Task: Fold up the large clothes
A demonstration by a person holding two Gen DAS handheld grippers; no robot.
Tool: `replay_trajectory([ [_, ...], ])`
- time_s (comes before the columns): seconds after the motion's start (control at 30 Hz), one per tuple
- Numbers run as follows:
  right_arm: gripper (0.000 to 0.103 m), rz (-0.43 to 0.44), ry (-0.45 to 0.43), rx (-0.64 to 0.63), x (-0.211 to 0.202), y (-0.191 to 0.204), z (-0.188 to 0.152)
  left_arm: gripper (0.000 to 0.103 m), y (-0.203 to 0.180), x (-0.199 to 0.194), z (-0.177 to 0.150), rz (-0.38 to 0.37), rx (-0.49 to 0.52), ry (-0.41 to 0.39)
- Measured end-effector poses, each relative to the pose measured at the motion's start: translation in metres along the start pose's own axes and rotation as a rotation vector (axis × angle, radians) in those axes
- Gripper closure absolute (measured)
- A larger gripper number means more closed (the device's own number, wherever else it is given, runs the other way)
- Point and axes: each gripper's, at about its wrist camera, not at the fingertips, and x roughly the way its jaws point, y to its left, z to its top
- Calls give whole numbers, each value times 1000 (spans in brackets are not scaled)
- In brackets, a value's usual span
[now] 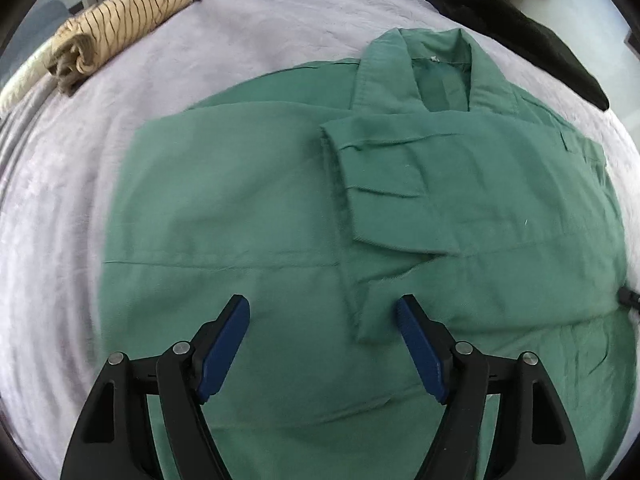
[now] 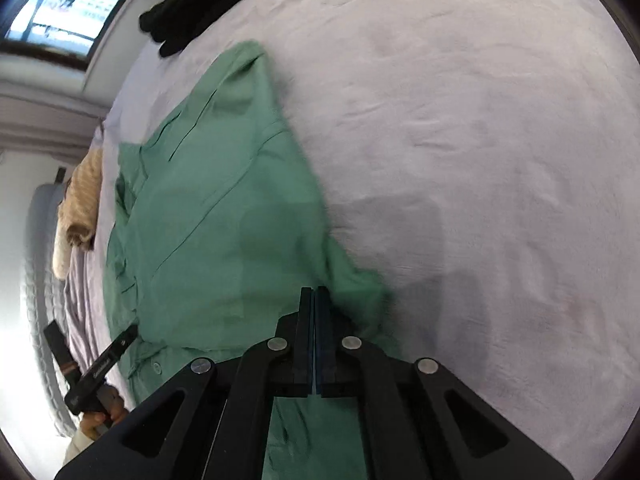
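A large green collared shirt [image 1: 280, 200] lies on a pale lilac bedsheet [image 1: 260, 20], collar at the far end, one sleeve folded across the chest. My left gripper [image 1: 323, 312] is open and empty just above the shirt's lower middle. In the right wrist view the shirt [image 2: 208, 220] lies to the left. My right gripper [image 2: 315, 300] has its jaws closed together at the shirt's right lower edge, where the cloth bunches; whether cloth is pinched between them is hidden. The left gripper [image 2: 116, 344] shows at the lower left, held by a hand.
A rolled beige striped garment [image 1: 120, 28] lies at the far left of the bed. A black garment [image 1: 520, 32] lies at the far right. The sheet [image 2: 480, 160] spreads right of the shirt. A window [image 2: 64, 12] is at upper left.
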Motion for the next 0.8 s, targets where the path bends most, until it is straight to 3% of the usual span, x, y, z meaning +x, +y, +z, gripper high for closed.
replay_trajectory([
  [0.27,100,-32,45,-86,-24,20,-15,26,10,-23,-32,74,-48,69],
  [0.63,100,-56,150,-138,-31,42,-49,25,-13,-64,-79,79,-100,135],
  [0.73,100,-61,177,-141,-32,44,-56,2,-15,-72,-89,89,-129,139],
  [0.8,100,-66,190,-149,-33,46,-60,2,-17,-81,-95,91,-141,125],
])
